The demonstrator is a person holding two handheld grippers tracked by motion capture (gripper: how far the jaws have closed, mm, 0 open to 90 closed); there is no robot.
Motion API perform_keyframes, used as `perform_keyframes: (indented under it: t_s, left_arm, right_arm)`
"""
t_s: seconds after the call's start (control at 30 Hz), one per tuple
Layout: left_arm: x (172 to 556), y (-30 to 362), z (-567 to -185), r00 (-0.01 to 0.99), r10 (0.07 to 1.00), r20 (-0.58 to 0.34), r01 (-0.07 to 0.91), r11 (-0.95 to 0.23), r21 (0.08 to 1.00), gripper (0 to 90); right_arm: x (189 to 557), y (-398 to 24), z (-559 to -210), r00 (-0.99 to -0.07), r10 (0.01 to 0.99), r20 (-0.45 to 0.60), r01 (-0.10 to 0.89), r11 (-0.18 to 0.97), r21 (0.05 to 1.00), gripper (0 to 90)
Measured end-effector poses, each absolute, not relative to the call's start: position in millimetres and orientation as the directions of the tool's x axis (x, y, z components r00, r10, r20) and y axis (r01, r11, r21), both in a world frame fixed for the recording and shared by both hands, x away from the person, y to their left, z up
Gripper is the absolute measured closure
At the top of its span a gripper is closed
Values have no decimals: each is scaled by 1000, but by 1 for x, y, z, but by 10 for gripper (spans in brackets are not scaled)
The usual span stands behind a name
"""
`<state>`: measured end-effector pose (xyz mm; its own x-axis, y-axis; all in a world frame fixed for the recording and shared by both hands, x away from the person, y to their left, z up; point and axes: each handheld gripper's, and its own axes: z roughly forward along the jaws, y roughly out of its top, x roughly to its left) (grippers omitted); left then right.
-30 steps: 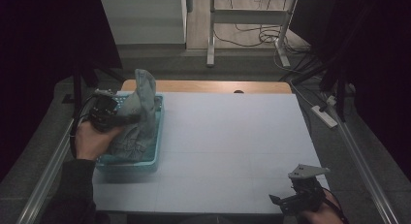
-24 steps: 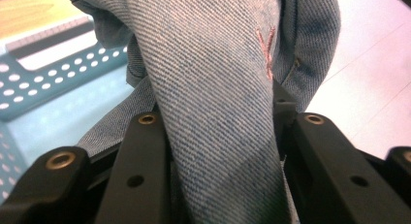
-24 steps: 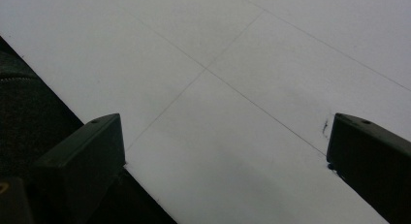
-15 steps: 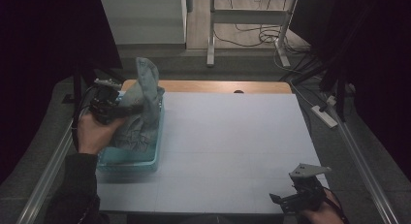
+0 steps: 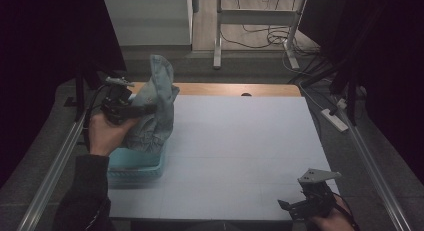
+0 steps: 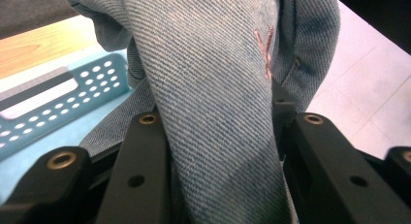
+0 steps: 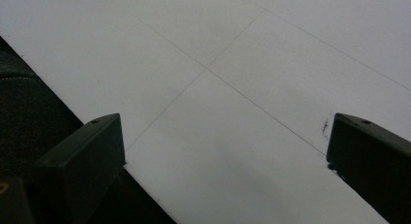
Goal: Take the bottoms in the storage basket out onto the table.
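Note:
A faded blue denim garment (image 5: pixel 152 103) is bunched up over a light blue perforated basket (image 5: pixel 135 163) at the table's left side. My left gripper (image 5: pixel 145 110) is shut on a thick fold of the denim (image 6: pixel 218 117), which fills the space between both black jaws and rises past them; part of the cloth stands up above the hand. The basket wall (image 6: pixel 58 112) shows to the left behind the denim. At the near right corner of the table my right gripper (image 5: pixel 290 206) stands open, and the white tabletop (image 7: pixel 232 103) lies bare between its jaws.
The white table (image 5: pixel 240 146) has a wooden strip along its far edge (image 5: pixel 225 89). Metal rails run down both sides (image 5: pixel 50 166). A power strip (image 5: pixel 334 119) lies off the right edge, with cables on the floor beyond the table.
My left gripper has lifted the denim up and away from the basket, so more cloth hangs free above it. The right gripper has stayed where it was.

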<state>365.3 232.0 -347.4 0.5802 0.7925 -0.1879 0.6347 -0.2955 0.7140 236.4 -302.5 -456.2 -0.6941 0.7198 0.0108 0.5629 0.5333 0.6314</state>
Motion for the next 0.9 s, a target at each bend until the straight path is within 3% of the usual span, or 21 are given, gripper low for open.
perform_keyframes:
  t_s: [0.9]
  left_arm:
    - [370,169,-343,661,738,-137,593,-402,698,645]
  right_arm:
    - [236,-303,-456,-695,719,12,559,530,638,4]
